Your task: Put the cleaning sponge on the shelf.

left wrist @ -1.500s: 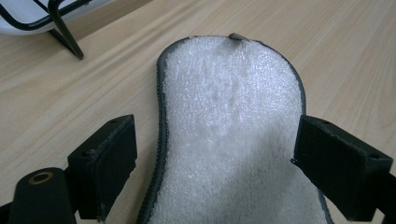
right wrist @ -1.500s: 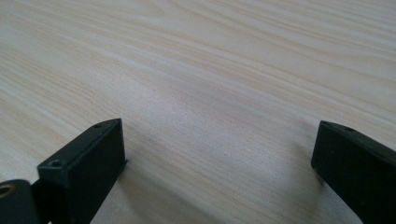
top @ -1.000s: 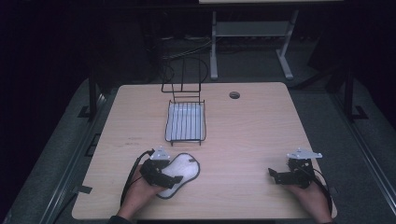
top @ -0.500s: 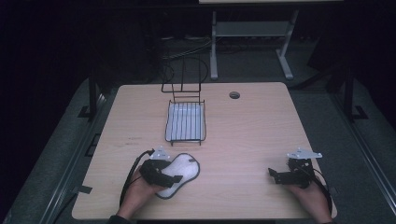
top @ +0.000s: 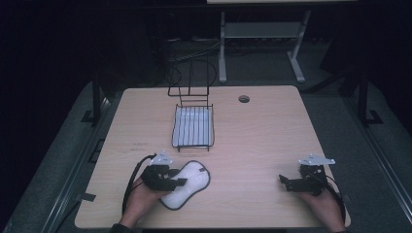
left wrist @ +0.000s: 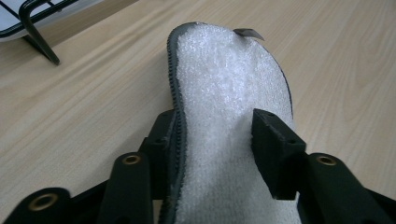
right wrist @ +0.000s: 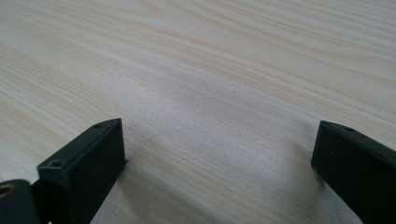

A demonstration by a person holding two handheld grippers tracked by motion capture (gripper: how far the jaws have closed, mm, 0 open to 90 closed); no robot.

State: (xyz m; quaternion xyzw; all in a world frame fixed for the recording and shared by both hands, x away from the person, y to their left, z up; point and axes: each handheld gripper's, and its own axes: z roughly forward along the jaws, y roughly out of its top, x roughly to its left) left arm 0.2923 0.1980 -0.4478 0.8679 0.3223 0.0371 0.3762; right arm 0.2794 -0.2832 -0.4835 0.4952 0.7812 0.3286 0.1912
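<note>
Left gripper (top: 179, 183) closing on white terry insole (left wrist: 229, 121), near desk's (top: 262, 141) front edge | right gripper (right wrist: 219, 158) open, empty | risk: we see the soft insole buckling, slipping free.

Left tongs (top: 176, 183): jaws just been closing, from wide apart to narrowed around white insole (top: 189, 182). Insole now between jaws; its dark-edged side bent upward against one jaw in left gripper view, other jaw touching fleecy top (left wrist: 224, 93). Insole's outline on table slightly narrower at gripped end than before.
</note>
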